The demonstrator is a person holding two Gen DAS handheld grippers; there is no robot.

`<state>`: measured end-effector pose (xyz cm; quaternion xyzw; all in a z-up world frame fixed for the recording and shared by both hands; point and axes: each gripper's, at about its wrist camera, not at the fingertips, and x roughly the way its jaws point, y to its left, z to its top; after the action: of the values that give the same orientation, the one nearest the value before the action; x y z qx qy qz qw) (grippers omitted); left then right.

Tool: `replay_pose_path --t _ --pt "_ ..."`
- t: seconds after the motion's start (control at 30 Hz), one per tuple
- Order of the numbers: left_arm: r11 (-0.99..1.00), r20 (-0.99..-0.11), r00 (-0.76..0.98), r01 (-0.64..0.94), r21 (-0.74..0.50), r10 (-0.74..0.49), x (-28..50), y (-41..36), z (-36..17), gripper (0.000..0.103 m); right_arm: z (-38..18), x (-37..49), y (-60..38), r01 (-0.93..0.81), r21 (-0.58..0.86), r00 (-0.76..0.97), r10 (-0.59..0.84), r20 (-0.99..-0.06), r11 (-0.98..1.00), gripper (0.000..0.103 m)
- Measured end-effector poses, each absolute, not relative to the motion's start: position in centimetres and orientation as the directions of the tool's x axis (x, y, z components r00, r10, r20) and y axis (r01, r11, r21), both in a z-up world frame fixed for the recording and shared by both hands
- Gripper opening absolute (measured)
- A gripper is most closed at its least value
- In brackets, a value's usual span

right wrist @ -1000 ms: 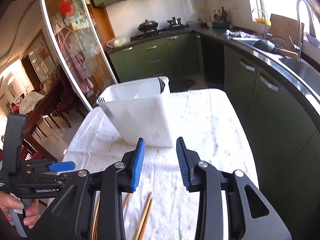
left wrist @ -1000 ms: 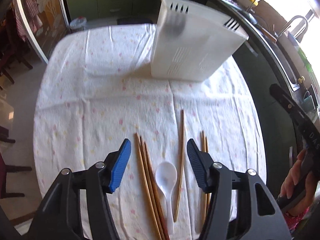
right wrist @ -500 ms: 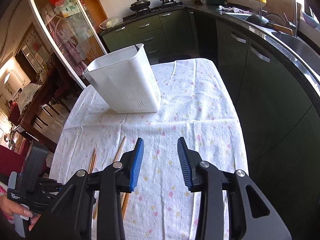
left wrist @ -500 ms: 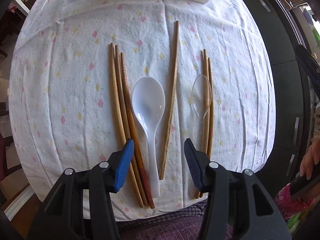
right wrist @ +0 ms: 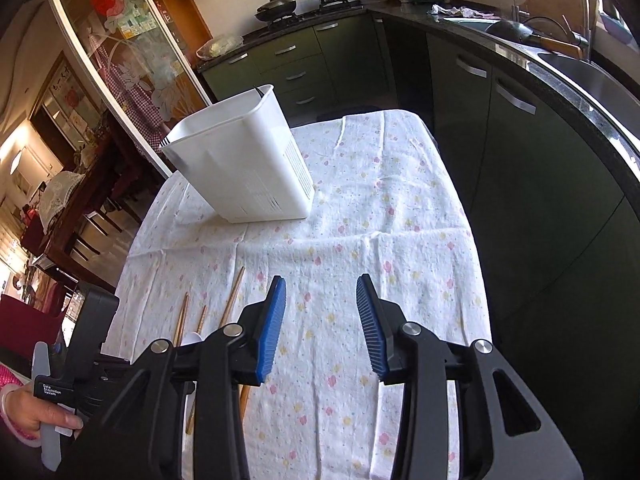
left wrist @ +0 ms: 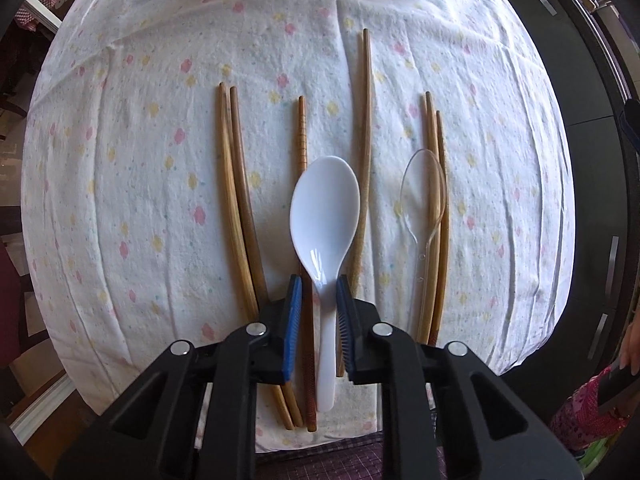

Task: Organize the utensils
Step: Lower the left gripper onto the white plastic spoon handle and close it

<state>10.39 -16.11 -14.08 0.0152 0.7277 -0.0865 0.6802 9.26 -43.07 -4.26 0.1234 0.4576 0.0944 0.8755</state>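
On a flower-print tablecloth (left wrist: pixel 120 168), wooden chopsticks (left wrist: pixel 236 216) lay in loose rows beside a clear plastic spoon (left wrist: pixel 424 200), while the left gripper (left wrist: pixel 318 308), its jaws just closing, pinched the white spoon (left wrist: pixel 325 216) by its handle alongside one chopstick. Farther right, the right gripper (right wrist: pixel 322 312) hung spread and empty over bare cloth, the white utensil basket (right wrist: pixel 240 168) standing beyond it before green kitchen cabinets (right wrist: pixel 320 60).
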Motion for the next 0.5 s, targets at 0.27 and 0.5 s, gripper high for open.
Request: replay_pose_path --t 0.27,0.5 --pt "0.981 -0.995 -0.091 0.18 -0.066 -0.05 9.8 -18.0 -14.0 0.01 -4.0 9.3 -43.0 -0.063 0.315 0.558 0.295 -0.776 0.947 0.039" --pt "0.983 -0.993 -0.102 0.17 -0.069 -0.052 10.1 -17.6 -14.8 0.009 -3.9 9.2 -41.6 -0.106 0.312 0.527 0.319 -0.788 0.944 0.039"
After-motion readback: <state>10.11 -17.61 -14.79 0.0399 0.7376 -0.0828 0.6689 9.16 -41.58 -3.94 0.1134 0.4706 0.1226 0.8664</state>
